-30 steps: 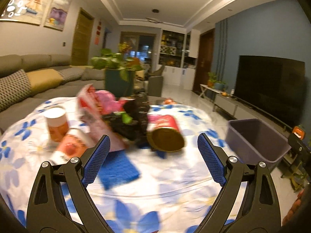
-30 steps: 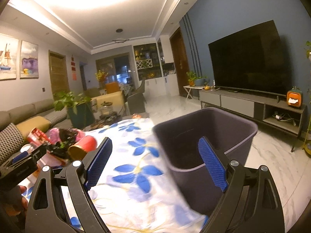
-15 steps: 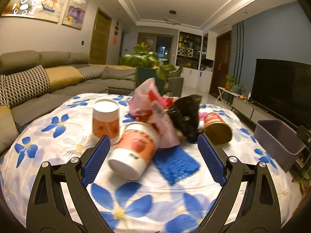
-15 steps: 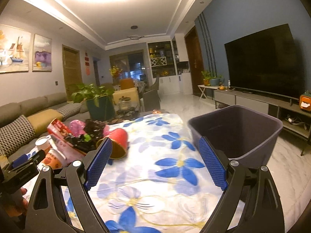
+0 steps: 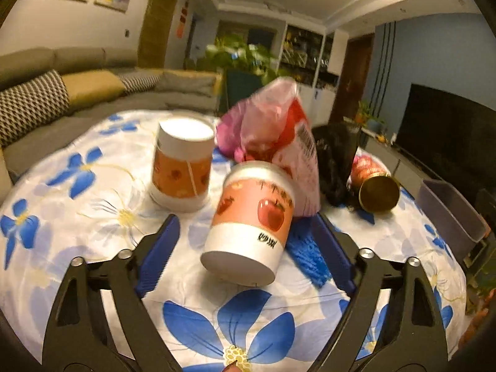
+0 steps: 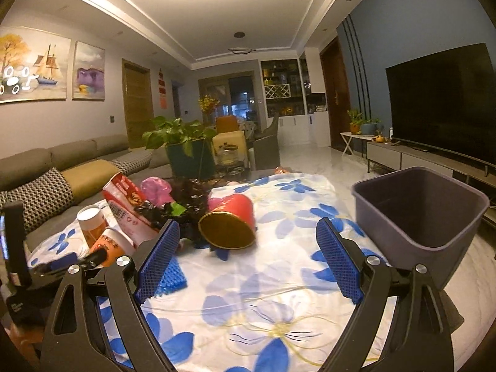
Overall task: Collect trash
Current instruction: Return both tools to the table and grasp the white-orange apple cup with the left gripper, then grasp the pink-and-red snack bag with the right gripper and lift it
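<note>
Jaws wide on both grippers: left gripper (image 5: 245, 248) brackets the tipped cup (image 5: 251, 220) at frame centre, ungrasped. Next calls for closing, then carrying to the bin (image 6: 418, 207), right.

Covered in smooth, matt cloth printed with blue flowers: the tabletop (image 5: 93, 186). Fitted with blue, rough-textured rubbery pads on matt black plastic arms with shiny metal rivets: the left claw (image 5: 248, 245) and the right claw (image 6: 248, 260). Wrapped in a smooth printed label with an apple picture, white and faintly glossy at both ends: the tipped cup (image 5: 251, 217). Same finish on the upright cup (image 5: 183, 167). Thin, crinkled, glossy plastic: the pink bag (image 5: 263, 124) and black bag (image 5: 334, 161). Shiny gold metal at the base of the red can (image 6: 229, 226). Smooth matt grey plastic: the bin (image 6: 418, 210). Ridged blue mat (image 5: 307, 254), rough-looking.
</note>
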The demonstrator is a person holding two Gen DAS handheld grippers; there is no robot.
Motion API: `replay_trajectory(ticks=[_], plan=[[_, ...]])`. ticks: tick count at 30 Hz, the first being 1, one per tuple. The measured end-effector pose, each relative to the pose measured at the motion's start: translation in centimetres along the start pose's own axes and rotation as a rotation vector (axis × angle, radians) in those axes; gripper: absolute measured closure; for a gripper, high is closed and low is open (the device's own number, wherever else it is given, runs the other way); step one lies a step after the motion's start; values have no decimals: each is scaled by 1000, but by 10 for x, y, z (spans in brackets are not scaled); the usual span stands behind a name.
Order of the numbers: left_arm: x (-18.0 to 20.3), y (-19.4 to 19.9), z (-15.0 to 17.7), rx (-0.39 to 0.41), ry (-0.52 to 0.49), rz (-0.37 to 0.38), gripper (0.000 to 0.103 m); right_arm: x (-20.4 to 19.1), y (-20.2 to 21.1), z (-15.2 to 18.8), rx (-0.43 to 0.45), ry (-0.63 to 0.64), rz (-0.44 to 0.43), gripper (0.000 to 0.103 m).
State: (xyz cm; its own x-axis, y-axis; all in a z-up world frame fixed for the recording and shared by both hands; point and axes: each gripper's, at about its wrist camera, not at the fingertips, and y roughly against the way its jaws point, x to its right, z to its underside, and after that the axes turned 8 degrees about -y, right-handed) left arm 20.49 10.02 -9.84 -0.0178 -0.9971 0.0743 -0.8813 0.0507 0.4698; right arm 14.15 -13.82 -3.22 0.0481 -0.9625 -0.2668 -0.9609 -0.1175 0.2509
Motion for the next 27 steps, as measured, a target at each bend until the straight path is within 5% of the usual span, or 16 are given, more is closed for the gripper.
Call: replay_trajectory(ticks=[3,14,27], plan=[[-4,-11,3,-39,19,48,43,-7,-6,2,-11,13,-13,19],[-9,-7,6,-10,29,120,46,-32,-22,12,-51,54,-63,21],[-37,51,-7,111,90,27,46,-77,-46,15,-79,96,-134,28]])
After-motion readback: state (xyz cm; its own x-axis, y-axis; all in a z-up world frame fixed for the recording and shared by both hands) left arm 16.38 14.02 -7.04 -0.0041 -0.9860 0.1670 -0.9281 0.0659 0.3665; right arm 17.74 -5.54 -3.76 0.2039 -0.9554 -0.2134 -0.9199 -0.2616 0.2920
